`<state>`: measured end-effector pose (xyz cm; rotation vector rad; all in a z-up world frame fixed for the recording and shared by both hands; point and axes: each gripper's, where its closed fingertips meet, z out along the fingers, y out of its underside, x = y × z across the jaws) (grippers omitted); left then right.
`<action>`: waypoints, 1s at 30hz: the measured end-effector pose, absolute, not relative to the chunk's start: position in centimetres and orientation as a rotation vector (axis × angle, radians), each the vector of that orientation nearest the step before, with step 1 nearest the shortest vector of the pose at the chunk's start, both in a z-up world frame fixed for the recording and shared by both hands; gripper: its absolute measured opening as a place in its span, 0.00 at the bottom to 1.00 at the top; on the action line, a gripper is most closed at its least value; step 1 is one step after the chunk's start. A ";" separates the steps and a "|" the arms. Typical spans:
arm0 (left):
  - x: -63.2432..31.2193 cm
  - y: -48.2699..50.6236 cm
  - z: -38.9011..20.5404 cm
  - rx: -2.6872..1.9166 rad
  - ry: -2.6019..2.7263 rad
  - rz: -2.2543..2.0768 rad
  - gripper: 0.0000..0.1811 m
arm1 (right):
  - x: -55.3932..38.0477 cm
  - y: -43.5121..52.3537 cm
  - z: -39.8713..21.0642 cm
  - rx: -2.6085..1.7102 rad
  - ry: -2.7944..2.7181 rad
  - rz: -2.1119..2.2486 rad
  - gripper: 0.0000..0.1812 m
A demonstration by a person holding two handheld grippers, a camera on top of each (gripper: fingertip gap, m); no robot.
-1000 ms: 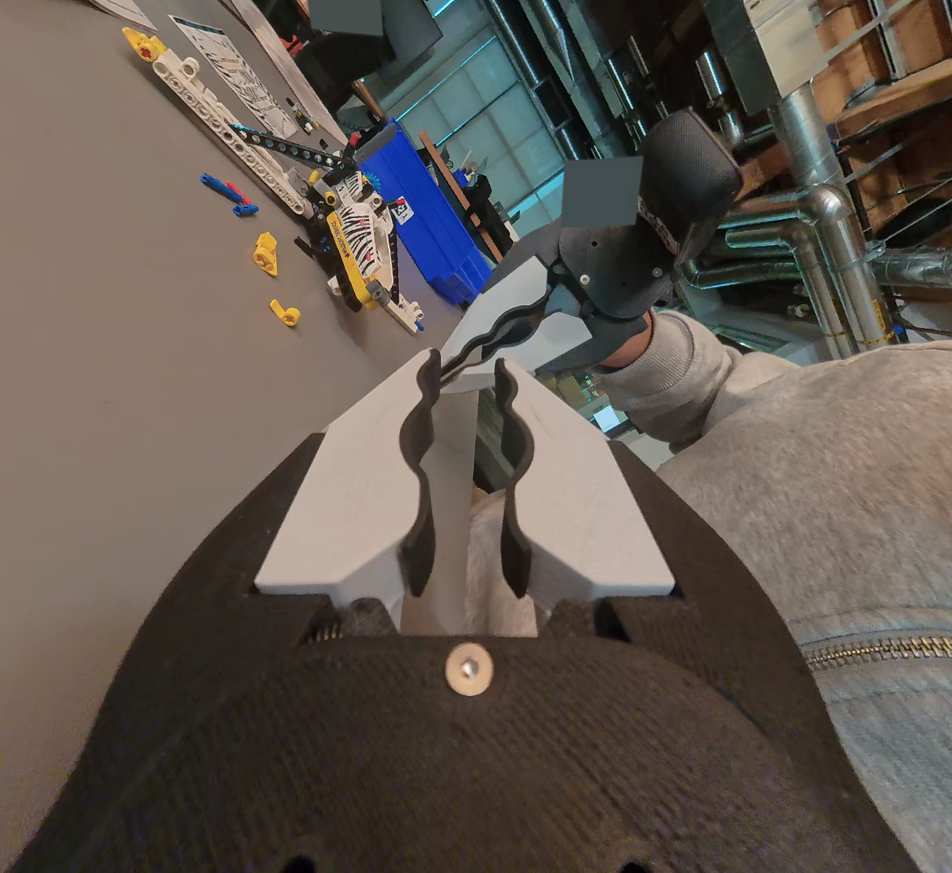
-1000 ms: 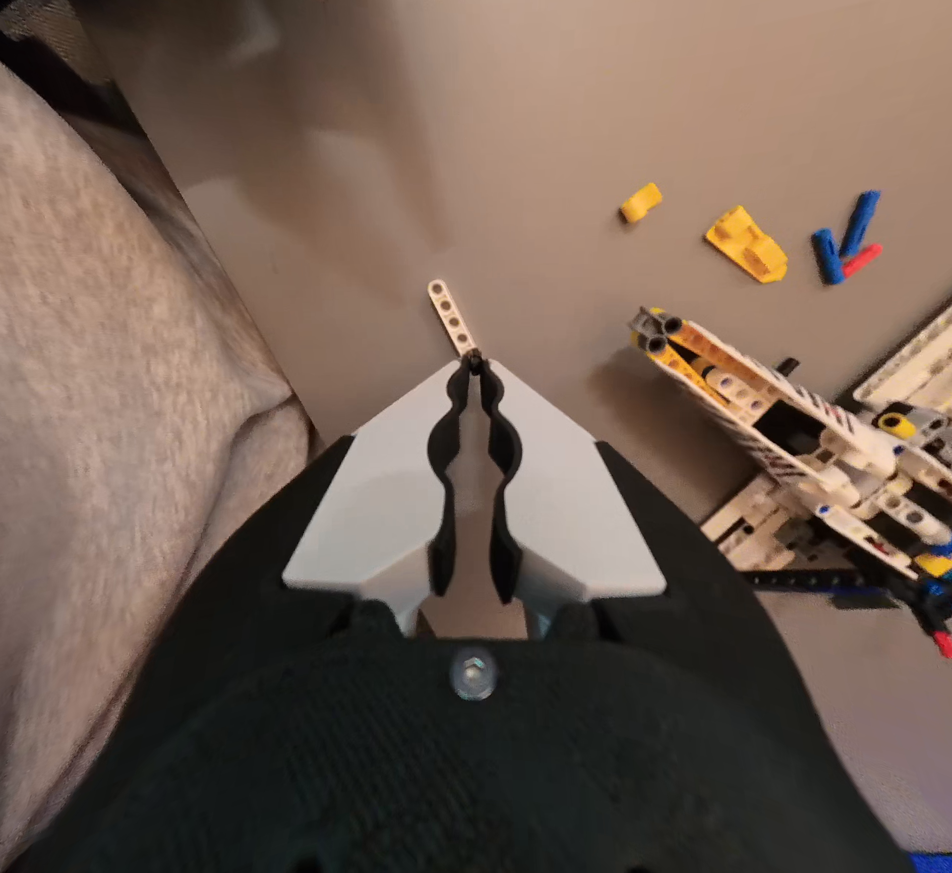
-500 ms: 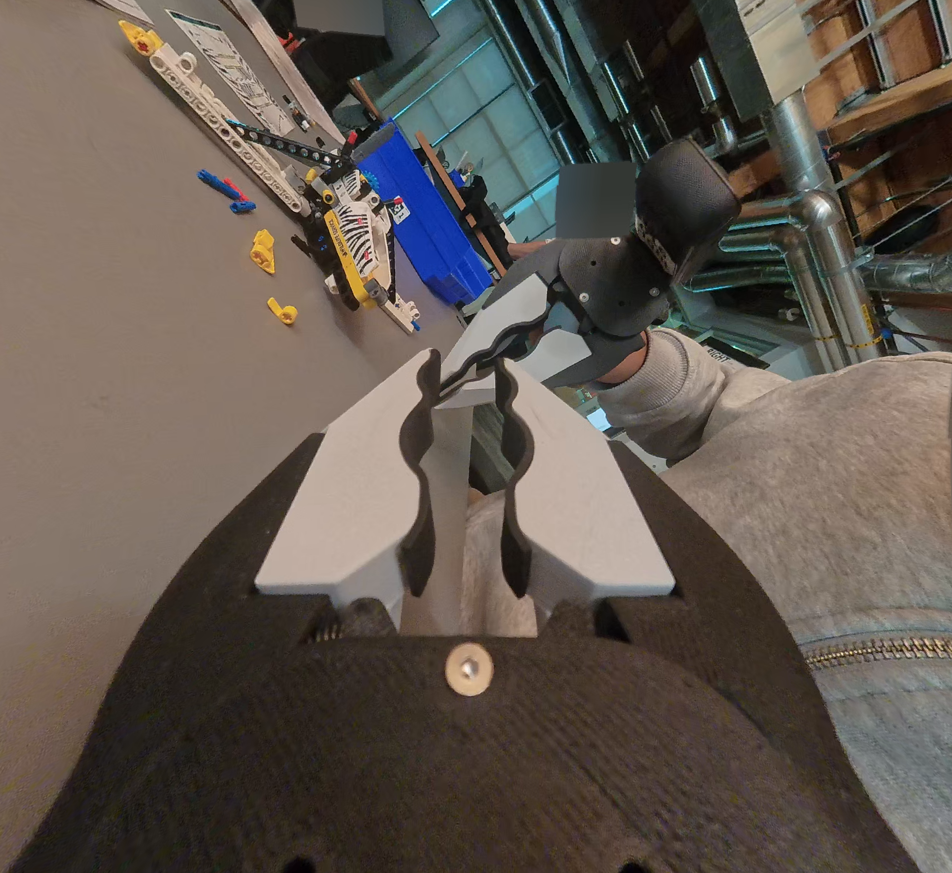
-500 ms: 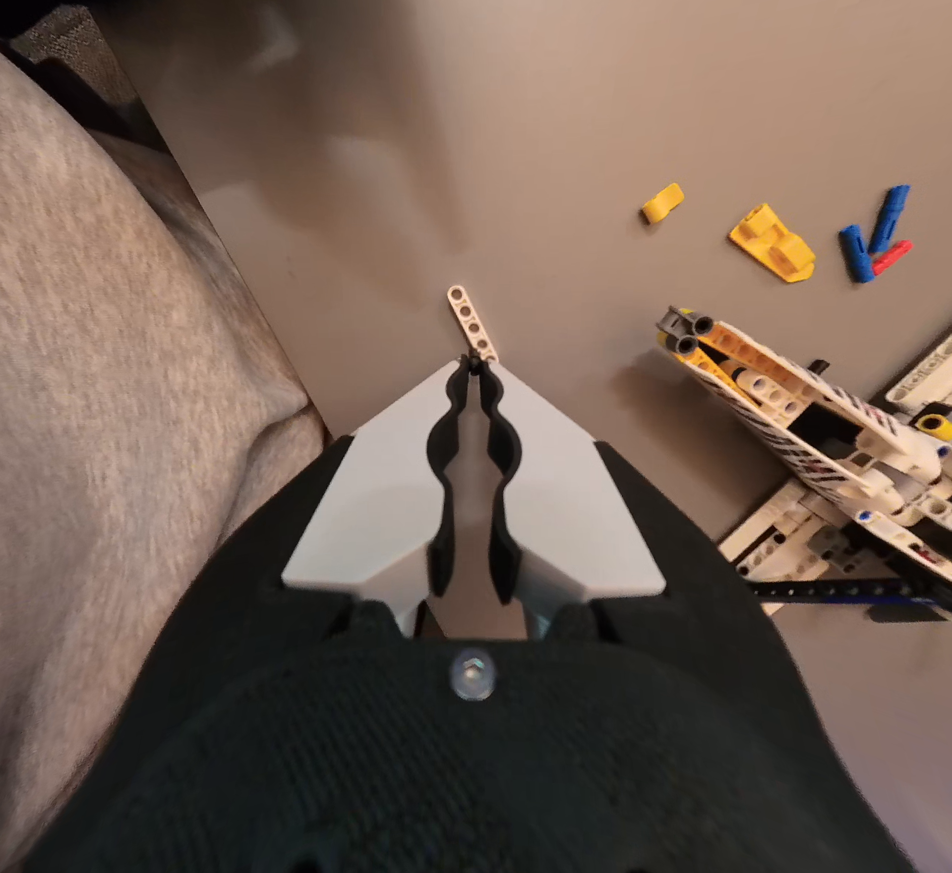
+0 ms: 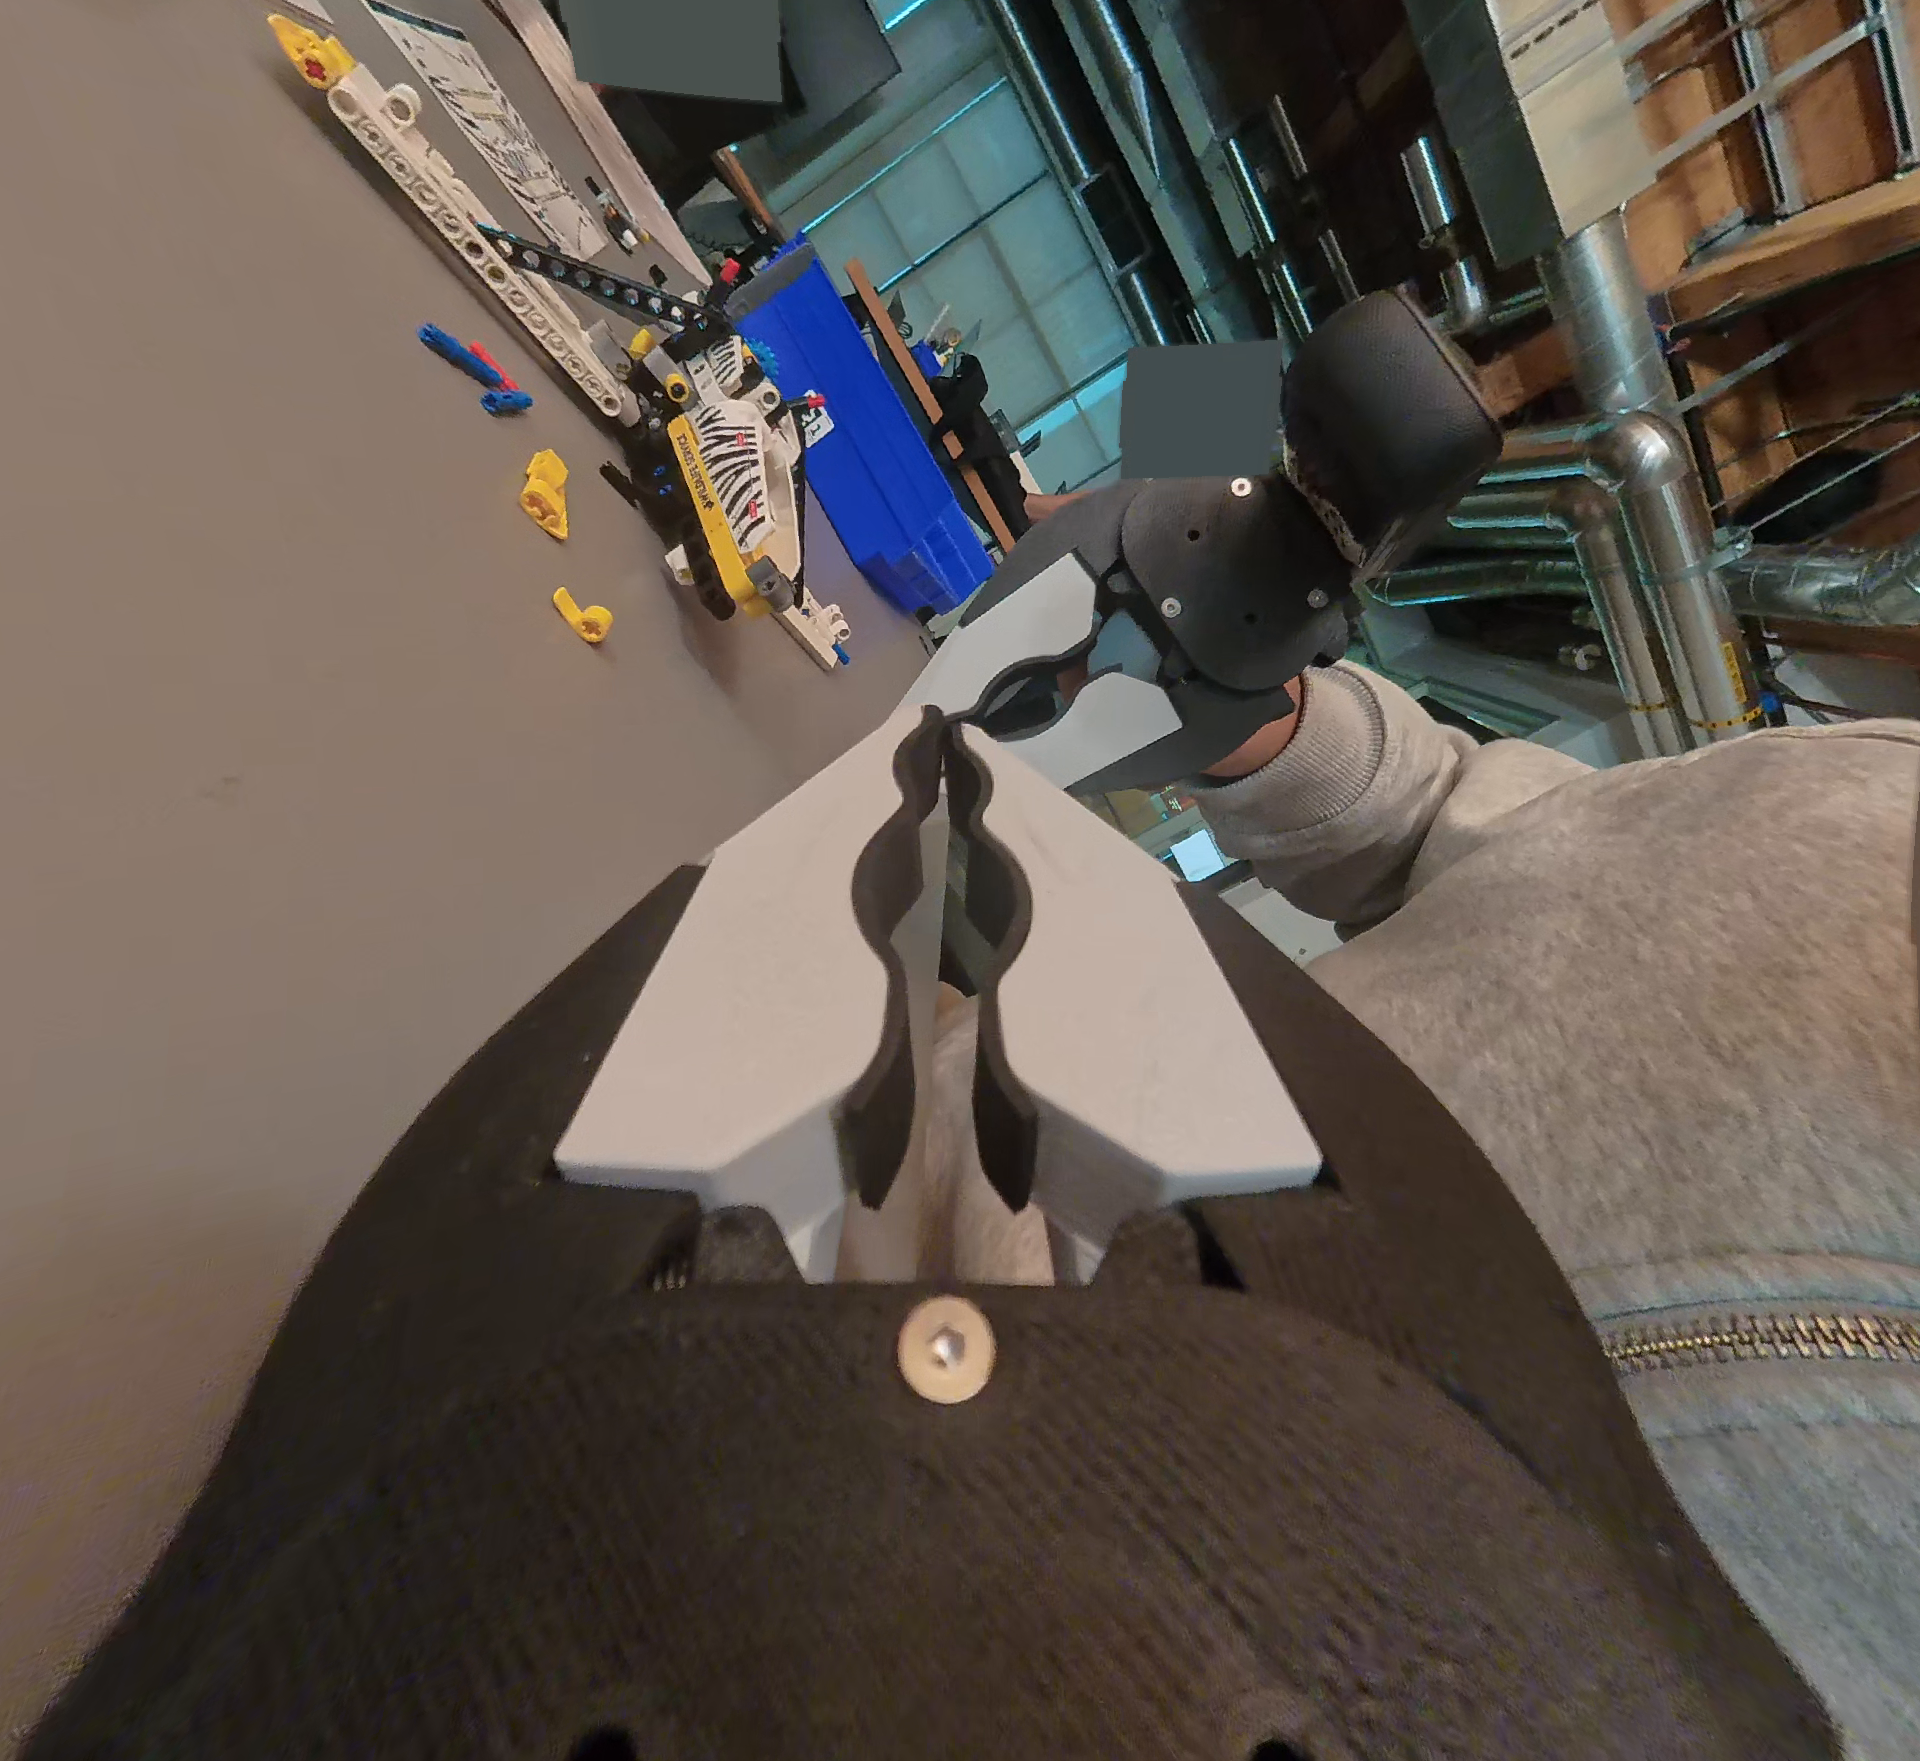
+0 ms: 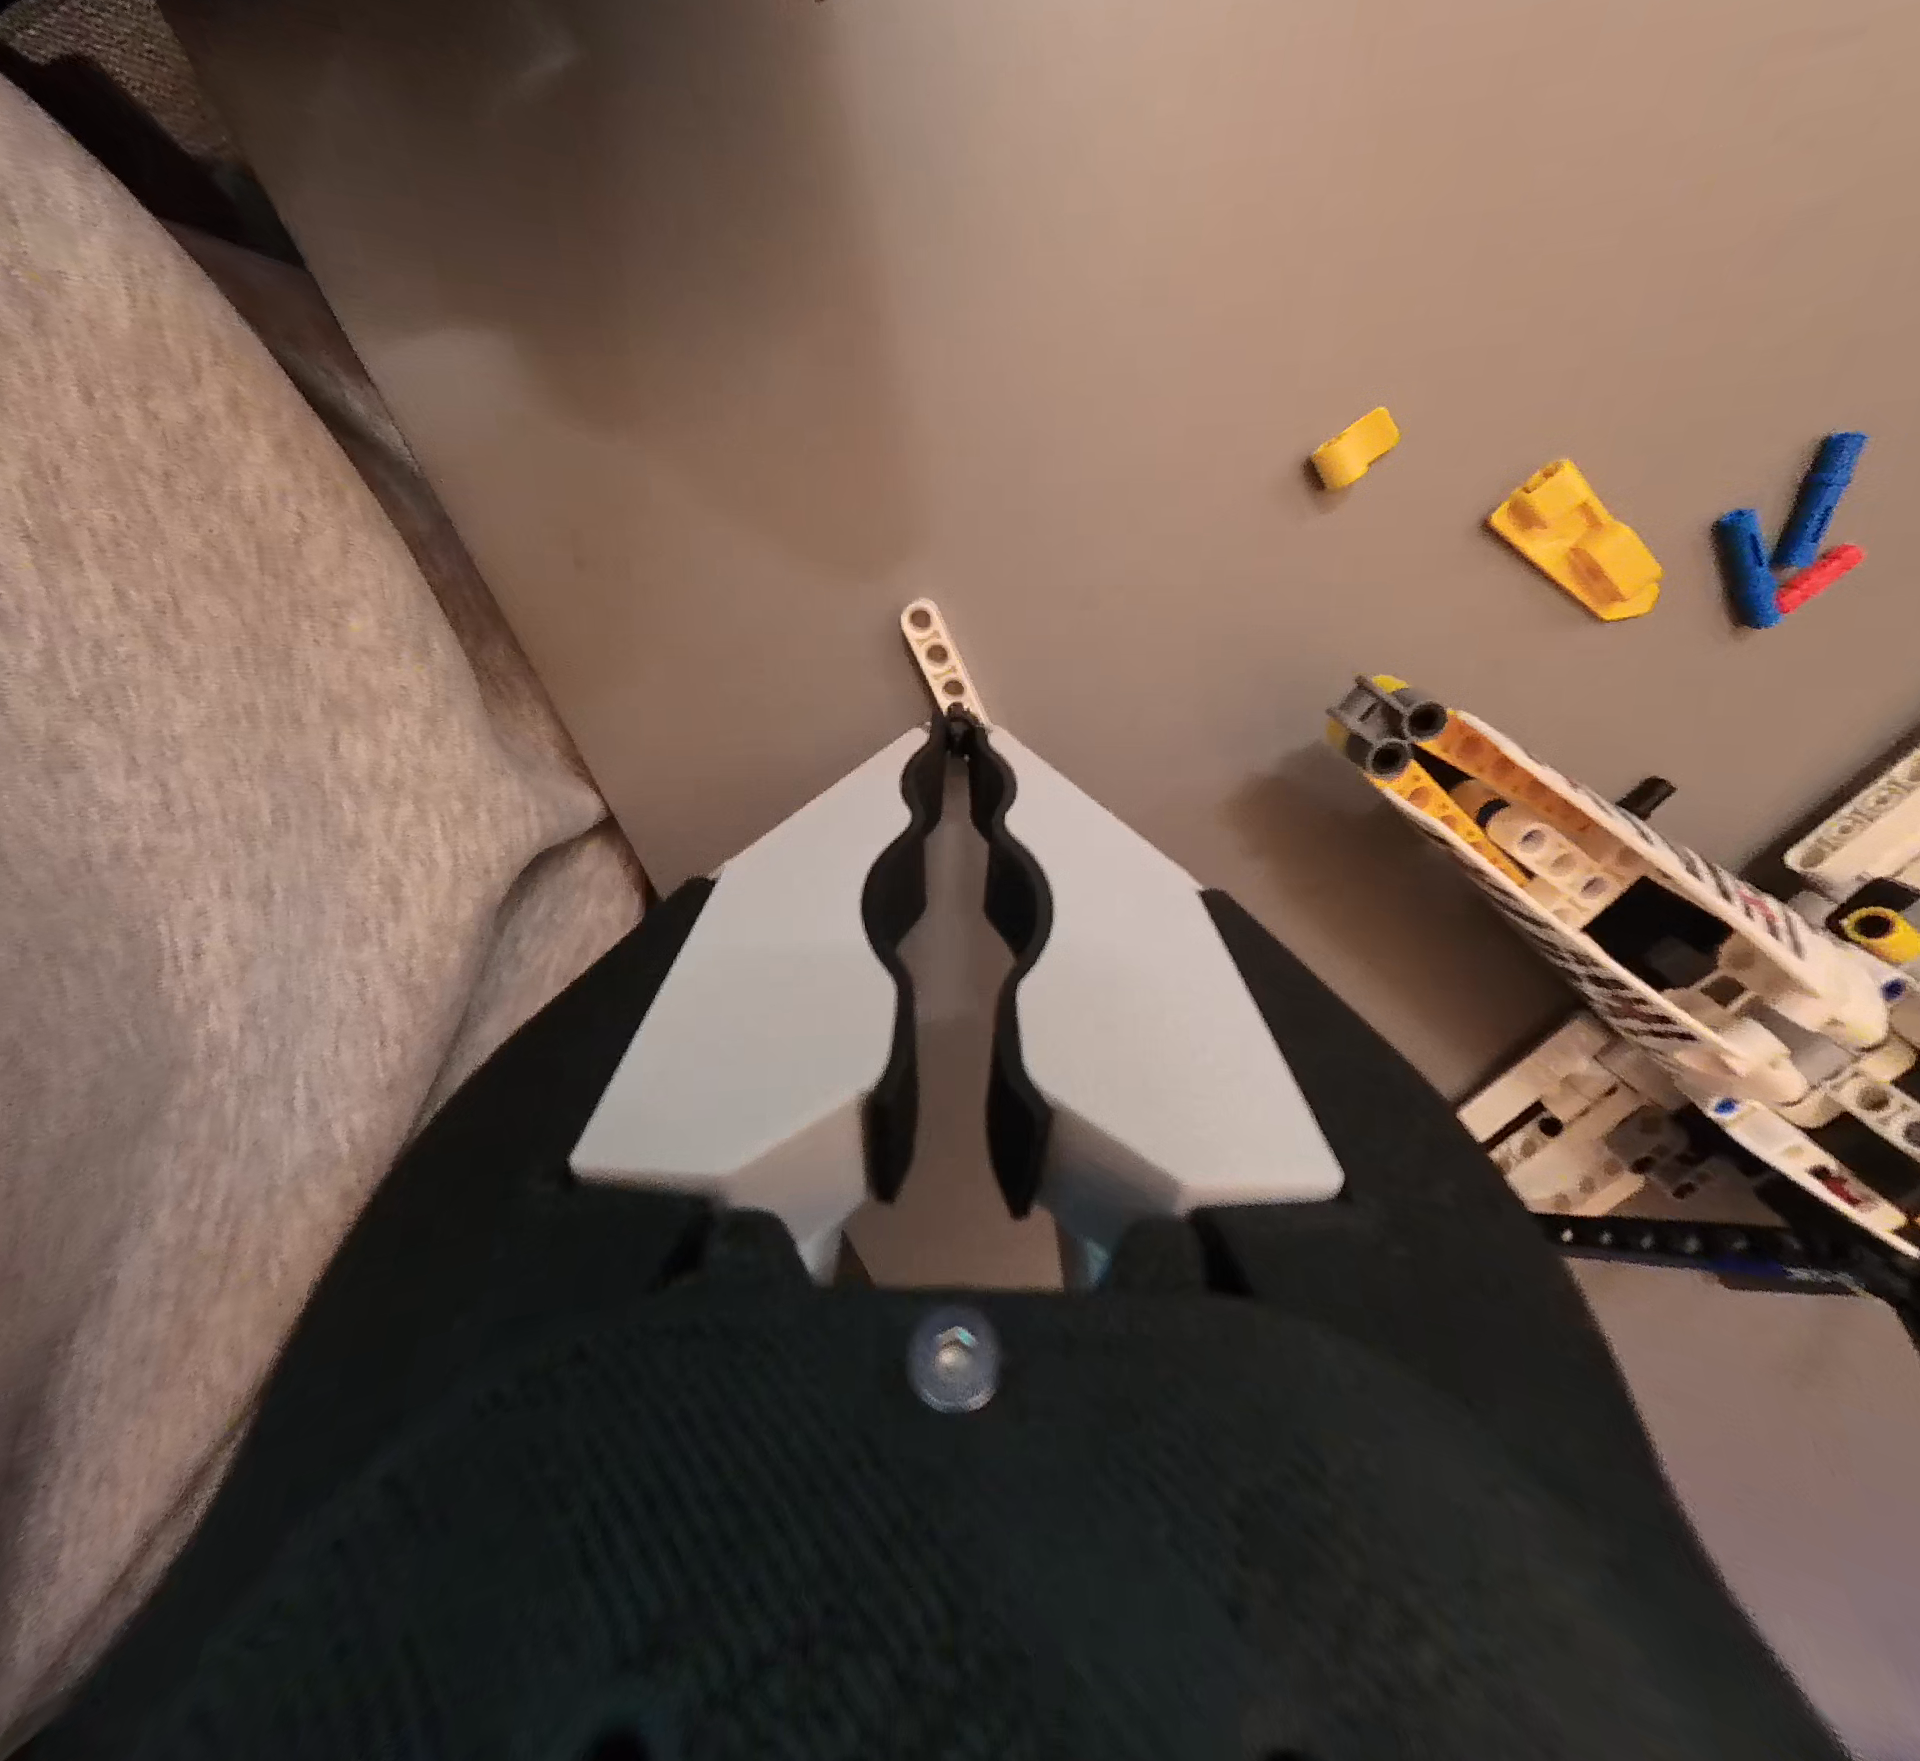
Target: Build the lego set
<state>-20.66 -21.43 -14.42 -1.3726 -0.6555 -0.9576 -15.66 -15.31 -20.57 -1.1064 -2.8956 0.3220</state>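
The right tool (image 6: pixel 958 732) pinches one end of a small white beam with holes (image 6: pixel 940 661); the beam sticks out past the tips, up in the air over the grey desk (image 6: pixel 1143 205); the two tips press on it from both sides. The left tool (image 5: pixel 943 724) has its tips pressed together, and I cannot see anything between them; it is held over the near edge of the desk, right next to the tips of the right tool, which show in the left wrist view just behind it.

The half-built lego model (image 6: pixel 1621 942) lies on the desk to the right of the held beam, well apart from it; it is white and yellow with black stripes, and two grey round ends (image 6: pixel 1387 735) stick out at its near tip. A long white beam (image 5: pixel 457 225) and a thin black beam (image 5: pixel 592 283) reach out from its far side. Past the model lie loose bits: a small yellow piece (image 6: pixel 1351 447), a bigger yellow piece (image 6: pixel 1574 539), two blue pins (image 6: pixel 1782 527) and a red pin (image 6: pixel 1820 563) touching them. Printed sheets (image 5: pixel 488 122) lie farther back on the desk; a blue bin (image 5: pixel 862 454) stands beyond its far edge. A person's grey sleeve (image 5: pixel 1351 786) holds the right tool.
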 end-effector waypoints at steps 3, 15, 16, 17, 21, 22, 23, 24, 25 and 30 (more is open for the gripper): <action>-20.7 -21.4 -14.5 -1.375 -0.659 -0.963 0.00 | -15.7 -15.5 -20.7 -1.111 -2.902 0.326 0.01; -20.7 -21.5 -14.4 -1.362 -0.660 -0.984 0.00 | -15.7 -15.5 -21.4 -1.084 -2.915 0.272 0.01; -20.7 -21.5 -14.4 -1.362 -0.660 -0.985 0.00 | -15.7 -15.6 -21.4 -1.082 -2.917 0.268 0.01; -20.7 -21.5 -14.4 -1.361 -0.661 -0.985 0.00 | -15.7 -15.6 -21.5 -1.081 -2.921 0.265 0.01; -20.7 -21.5 -14.4 -1.359 -0.661 -0.988 0.00 | -15.7 -15.6 -21.5 -1.071 -2.934 0.236 0.01; -20.7 -21.5 -14.4 -1.359 -0.662 -0.989 0.00 | -15.7 -15.6 -21.5 -1.071 -2.936 0.229 0.01; -20.7 -21.5 -14.4 -1.359 -0.662 -0.990 0.00 | -15.7 -15.6 -21.5 -1.070 -2.938 0.222 0.01; -20.7 -21.5 -14.4 -1.358 -0.662 -0.990 0.00 | -15.7 -15.6 -21.5 -1.069 -2.941 0.213 0.01; -20.7 -21.5 -14.4 -1.358 -0.663 -0.991 0.00 | -15.7 -15.6 -21.5 -1.068 -2.942 0.204 0.01; -20.7 -21.5 -14.4 -1.356 -0.663 -0.994 0.00 | -15.6 -15.5 -21.6 -1.099 -2.943 0.188 0.01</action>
